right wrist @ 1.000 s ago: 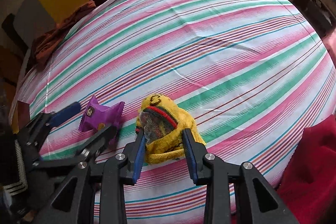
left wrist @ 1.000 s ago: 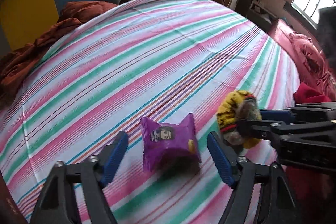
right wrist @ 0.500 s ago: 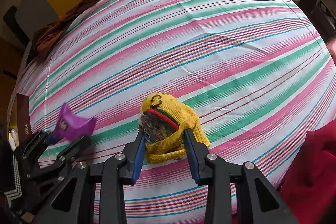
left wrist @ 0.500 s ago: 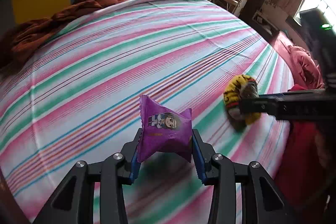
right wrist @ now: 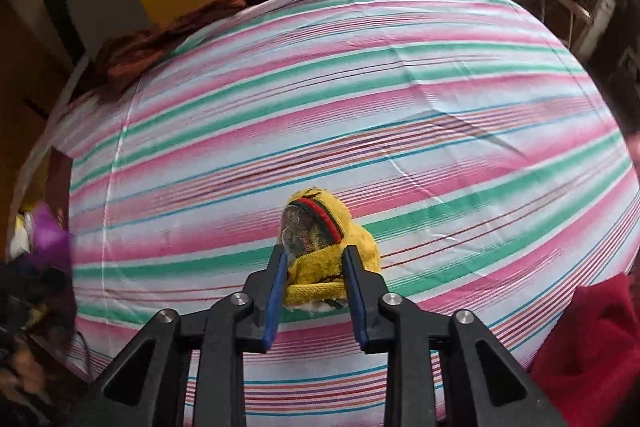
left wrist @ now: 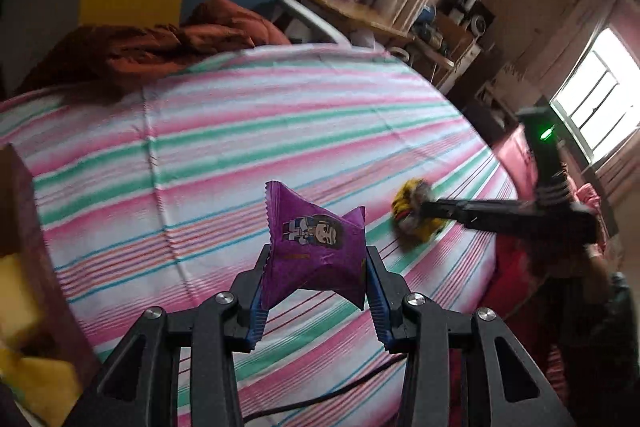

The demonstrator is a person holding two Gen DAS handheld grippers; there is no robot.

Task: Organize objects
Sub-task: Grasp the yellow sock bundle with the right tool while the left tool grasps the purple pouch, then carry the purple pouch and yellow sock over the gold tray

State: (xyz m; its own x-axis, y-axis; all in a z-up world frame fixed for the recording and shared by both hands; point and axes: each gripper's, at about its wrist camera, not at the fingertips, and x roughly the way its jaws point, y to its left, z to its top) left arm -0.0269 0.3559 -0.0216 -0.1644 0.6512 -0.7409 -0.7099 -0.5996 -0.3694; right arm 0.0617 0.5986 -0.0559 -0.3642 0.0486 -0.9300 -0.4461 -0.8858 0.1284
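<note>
Here, my left gripper (left wrist: 314,291) pinches the purple snack packet (left wrist: 316,247) by its sides, holding it clear above the striped bedsheet (left wrist: 260,131). My right gripper (right wrist: 316,281) has its jaws closing on the yellow knitted toy (right wrist: 324,239), blue pads against both its flanks; the toy sits on the sheet, at about 2 o'clock from the packet in the left view. A rust-brown blanket (left wrist: 168,43) lies at 11 o'clock.
</note>
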